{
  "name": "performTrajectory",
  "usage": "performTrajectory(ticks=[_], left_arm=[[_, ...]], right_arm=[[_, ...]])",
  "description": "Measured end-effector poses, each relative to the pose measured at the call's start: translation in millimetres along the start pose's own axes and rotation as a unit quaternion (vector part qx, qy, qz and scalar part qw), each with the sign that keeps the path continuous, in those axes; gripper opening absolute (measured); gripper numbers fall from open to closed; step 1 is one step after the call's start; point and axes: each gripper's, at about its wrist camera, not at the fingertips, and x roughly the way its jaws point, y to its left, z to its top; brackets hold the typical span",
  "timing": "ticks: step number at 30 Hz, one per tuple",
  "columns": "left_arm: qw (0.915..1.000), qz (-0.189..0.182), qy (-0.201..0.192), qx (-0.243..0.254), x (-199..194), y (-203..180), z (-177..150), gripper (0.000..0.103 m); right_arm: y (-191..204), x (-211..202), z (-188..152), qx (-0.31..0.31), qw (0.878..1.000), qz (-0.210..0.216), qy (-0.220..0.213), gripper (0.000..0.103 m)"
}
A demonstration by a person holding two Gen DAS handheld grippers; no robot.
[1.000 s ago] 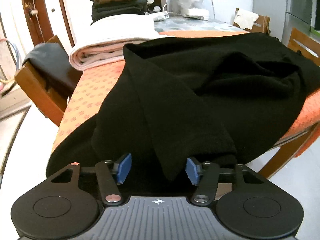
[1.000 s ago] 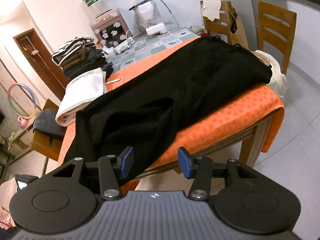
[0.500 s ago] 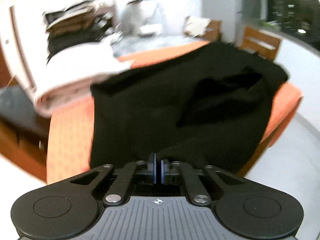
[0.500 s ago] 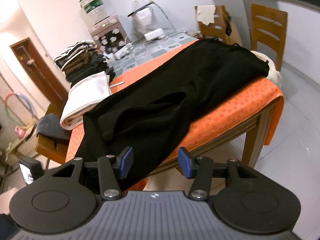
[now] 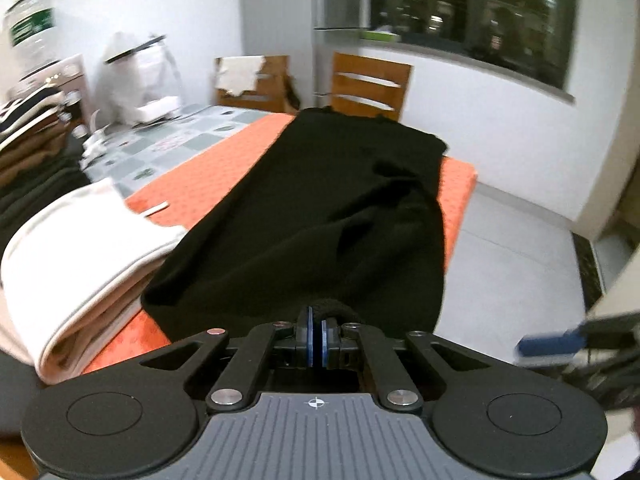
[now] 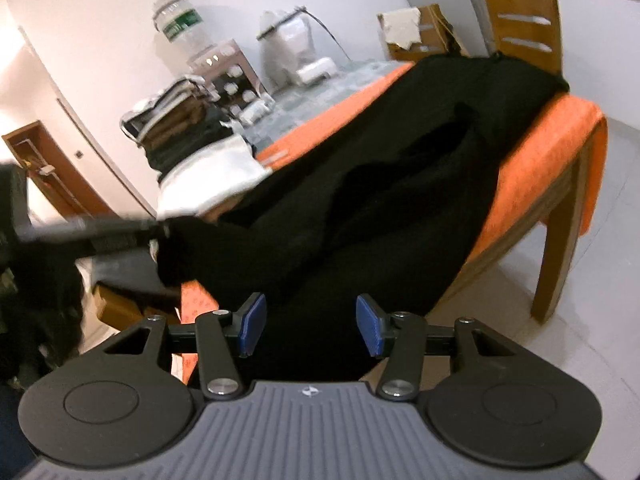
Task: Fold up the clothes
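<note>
Black garment (image 5: 320, 216) lies lengthwise along the orange-clothed table (image 5: 192, 184), near end hanging off the table edge toward the cameras. Far left: stack of folded clothes (image 6: 176, 120), then a folded white cloth (image 5: 72, 264) just beside the garment's left edge, maybe touching. Left gripper (image 5: 315, 336) has its blue pads pressed together on a bunched bit of the garment's near hem; fabric shows as a small roll right above the pads. Right gripper (image 6: 310, 330) is spread wide, nothing between the pads, with the hanging black fabric just ahead of them. Right gripper's blue tip also shows blurred at the right edge of the left view. Wooden chair (image 5: 370, 86) at the far end.

Risks, my judgement: left pinch looks thin, only a small edge roll, so a hard pull could slip it out. Lifting one-handed would drag the garment sideways into the white cloth and skew the fold. Right gripper closing on several layers of the dark fabric would bunch it.
</note>
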Motion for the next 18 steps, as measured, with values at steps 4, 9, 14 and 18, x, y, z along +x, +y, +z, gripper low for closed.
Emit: performTrajectory(ticks=[4, 9, 14, 18], left_arm=[[0.9996, -0.021, -0.001, 0.019, -5.0, -2.8, -3.2, 0.006], [0.9987, -0.041, -0.004, 0.031, -12.3, -0.9, -9.4, 0.006], [0.9973, -0.053, -0.016, 0.048, -25.6, 8.8, -19.0, 0.006], [0.9962, -0.059, -0.032, 0.056, -40.8, 25.3, -27.2, 0.006]], right_arm=[[3.9, 21.0, -32.5, 0.018, 0.999, -0.042, 0.027, 0.056], [12.1, 33.4, -61.0, 0.024, 0.997, -0.067, 0.04, 0.056], [27.5, 50.7, -71.3, -0.002, 0.997, -0.065, 0.042, 0.056], [44.6, 67.3, -81.6, -0.025, 0.996, -0.068, 0.047, 0.038]])
